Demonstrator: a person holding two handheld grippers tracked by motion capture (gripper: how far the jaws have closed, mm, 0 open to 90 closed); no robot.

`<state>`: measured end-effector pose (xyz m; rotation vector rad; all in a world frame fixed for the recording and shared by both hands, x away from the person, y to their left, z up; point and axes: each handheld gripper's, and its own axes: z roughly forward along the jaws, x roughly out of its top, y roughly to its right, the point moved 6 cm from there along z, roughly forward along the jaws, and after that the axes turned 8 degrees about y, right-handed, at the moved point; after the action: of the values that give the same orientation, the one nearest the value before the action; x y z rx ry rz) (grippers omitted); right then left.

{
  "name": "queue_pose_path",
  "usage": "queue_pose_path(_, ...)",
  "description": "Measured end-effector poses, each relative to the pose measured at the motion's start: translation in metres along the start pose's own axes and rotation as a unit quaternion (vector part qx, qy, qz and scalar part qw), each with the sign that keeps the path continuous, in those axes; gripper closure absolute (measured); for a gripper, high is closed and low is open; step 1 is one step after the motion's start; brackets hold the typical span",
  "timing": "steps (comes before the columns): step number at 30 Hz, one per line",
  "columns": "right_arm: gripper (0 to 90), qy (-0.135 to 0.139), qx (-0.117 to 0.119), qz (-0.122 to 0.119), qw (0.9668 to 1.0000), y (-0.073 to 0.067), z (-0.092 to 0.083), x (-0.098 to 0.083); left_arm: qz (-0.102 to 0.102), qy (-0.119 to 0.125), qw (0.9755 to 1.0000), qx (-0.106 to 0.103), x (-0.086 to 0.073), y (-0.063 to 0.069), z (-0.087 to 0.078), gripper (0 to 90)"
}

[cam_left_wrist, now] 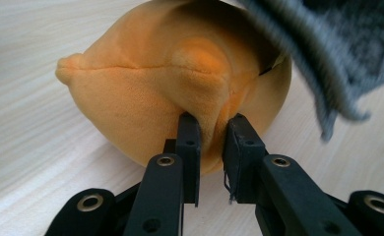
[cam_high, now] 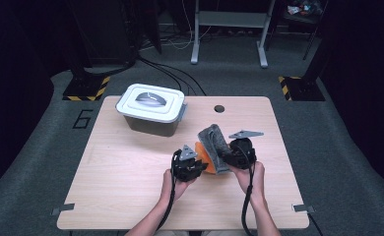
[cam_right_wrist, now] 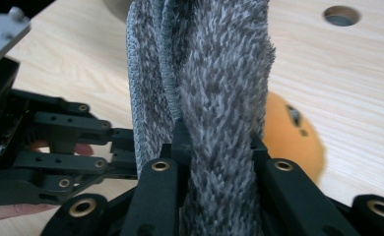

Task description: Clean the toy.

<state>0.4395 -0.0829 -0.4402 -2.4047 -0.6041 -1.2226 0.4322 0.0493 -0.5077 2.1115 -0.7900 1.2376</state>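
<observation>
Cloth peeling off the plush toy
Left tongs (cam_left_wrist: 210, 129) pinch the orange toy (cam_left_wrist: 170, 78); right tongs (cam_right_wrist: 219, 147) clamp the grey cloth (cam_right_wrist: 214, 73) — lift it gently, keep the toy pinned.

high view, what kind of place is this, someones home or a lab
Most likely a lab or recording workspace, not a home: a bare wooden table stands on grey carpet with hazard-striped stand bases, loose cables across the floor, and a metal frame behind.
</observation>
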Motion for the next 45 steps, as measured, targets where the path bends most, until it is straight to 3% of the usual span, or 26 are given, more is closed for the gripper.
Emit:
queue_pose_path(1, 75.2, -0.012, -0.008, -0.017, 0.9998, -0.003, 0.009, -0.004, 0.003, -0.001, 1.0000, 0.005, 0.000, 0.000, 0.001, 77.8)
queue_pose_path(4, 75.4, -0.020, -0.020, -0.015, 0.9995, -0.006, 0.020, -0.008, -0.001, -0.002, 1.0000, 0.009, -0.002, -0.002, 0.002, 77.5)
queue_pose_path(8, 75.5, -0.022, -0.009, -0.018, 0.9996, -0.002, 0.025, -0.010, 0.022, -0.005, 0.9994, 0.026, -0.005, -0.005, 0.002, 73.9)
queue_pose_path(9, 75.5, -0.022, -0.010, -0.006, 0.9997, -0.002, 0.029, -0.009, 0.034, -0.003, 0.9985, 0.043, -0.005, -0.006, 0.003, 63.7)
queue_pose_path(11, 75.5, -0.025, -0.009, -0.006, 0.9996, -0.001, 0.030, -0.009, 0.037, 0.002, 0.9981, 0.049, -0.004, -0.006, 0.004, 59.8)
queue_pose_path(12, 75.6, -0.024, -0.008, -0.014, 0.9996, 0.001, 0.032, -0.009, 0.056, 0.000, 0.9966, 0.060, -0.003, -0.008, 0.005, 52.9)
queue_pose_path(13, 75.6, -0.024, -0.008, -0.014, 0.9996, 0.001, 0.032, -0.009, 0.056, 0.000, 0.9966, 0.060, -0.003, -0.008, 0.005, 52.4)
queue_pose_path(15, 75.5, -0.028, -0.008, -0.006, 0.9996, 0.001, 0.033, -0.008, 0.070, 0.000, 0.9960, 0.056, -0.003, -0.008, 0.009, 53.9)
queue_pose_path(16, 75.6, -0.028, -0.010, -0.002, 0.9996, 0.000, 0.035, -0.008, 0.073, -0.001, 0.9960, 0.051, -0.005, -0.008, 0.011, 62.1)
queue_pose_path(19, 75.6, -0.030, -0.009, -0.001, 0.9995, 0.001, 0.035, -0.009, 0.068, 0.002, 0.9966, 0.047, -0.006, -0.009, 0.011, 70.7)
queue_pose_path(21, 75.6, -0.028, -0.006, -0.014, 0.9995, 0.003, 0.035, -0.010, 0.058, 0.002, 0.9974, 0.042, -0.006, -0.010, 0.010, 76.2)
queue_pose_path(26, 75.6, -0.022, -0.009, 0.000, 0.9997, 0.008, 0.029, -0.012, 0.045, 0.004, 0.9984, 0.034, -0.007, -0.010, 0.009, 77.8)
queue_pose_path(27, 75.6, -0.018, -0.013, 0.001, 0.9998, 0.016, 0.025, -0.014, 0.045, 0.004, 0.9985, 0.032, -0.007, -0.010, 0.009, 77.8)
queue_pose_path(38, 75.5, -0.016, -0.042, 0.020, 0.9988, 0.043, 0.015, -0.023, 0.046, 0.004, 0.9984, 0.033, -0.008, -0.009, 0.008, 77.5)
queue_pose_path(44, 75.5, -0.021, -0.058, 0.052, 0.9967, 0.064, 0.014, -0.029, 0.046, 0.004, 0.9983, 0.034, -0.009, -0.010, 0.008, 77.6)
queue_pose_path(45, 75.5, -0.026, -0.071, 0.058, 0.9955, 0.072, 0.015, -0.033, 0.046, 0.003, 0.9984, 0.034, -0.010, -0.010, 0.007, 77.6)
